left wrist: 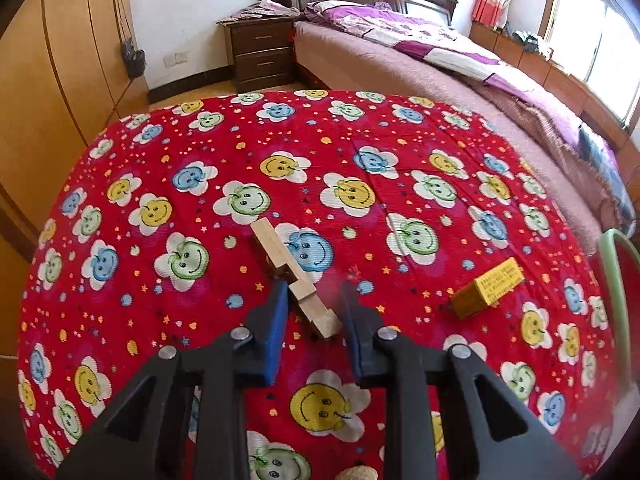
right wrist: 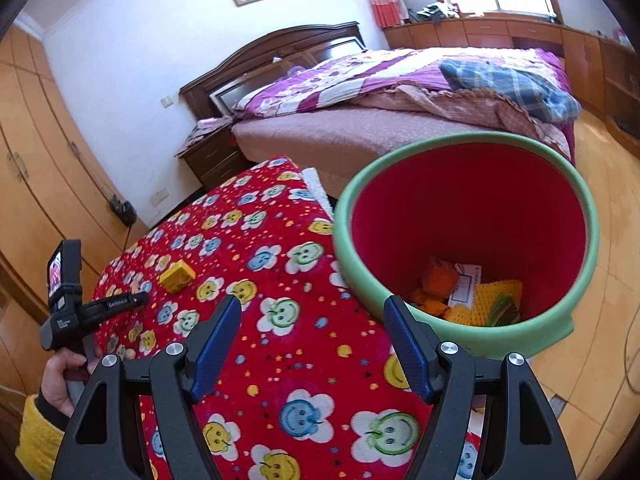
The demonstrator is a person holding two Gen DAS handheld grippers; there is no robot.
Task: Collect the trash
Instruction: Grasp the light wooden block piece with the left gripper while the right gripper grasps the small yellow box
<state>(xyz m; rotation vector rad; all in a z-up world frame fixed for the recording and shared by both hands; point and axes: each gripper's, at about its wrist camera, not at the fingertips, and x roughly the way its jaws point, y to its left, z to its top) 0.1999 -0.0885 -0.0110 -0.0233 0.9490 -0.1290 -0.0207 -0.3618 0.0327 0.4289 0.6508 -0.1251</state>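
Observation:
A notched pale wooden stick (left wrist: 294, 276) lies slantwise on the red smiley-face cloth (left wrist: 240, 152). My left gripper (left wrist: 314, 286) is shut on its near end, one blue pad touching each side; the right pad looks blurred. A yellow box (left wrist: 488, 288) lies on the cloth to the right, also in the right wrist view (right wrist: 178, 276). My right gripper (right wrist: 313, 302) hangs open over the cloth's corner with nothing between its fingers, just left of the green-rimmed red bin (right wrist: 348, 216). The bin holds orange and yellow scraps (right wrist: 440, 280). The left gripper (right wrist: 136, 300) shows low over the cloth at the far left.
The bin's rim (left wrist: 612, 264) stands at the table's right edge. A bed (right wrist: 360, 136) with purple bedding and a nightstand (left wrist: 260, 56) lie beyond the table. Wooden wardrobes (left wrist: 60, 80) line the left wall. A hand (right wrist: 64, 372) in a yellow sleeve holds the left gripper.

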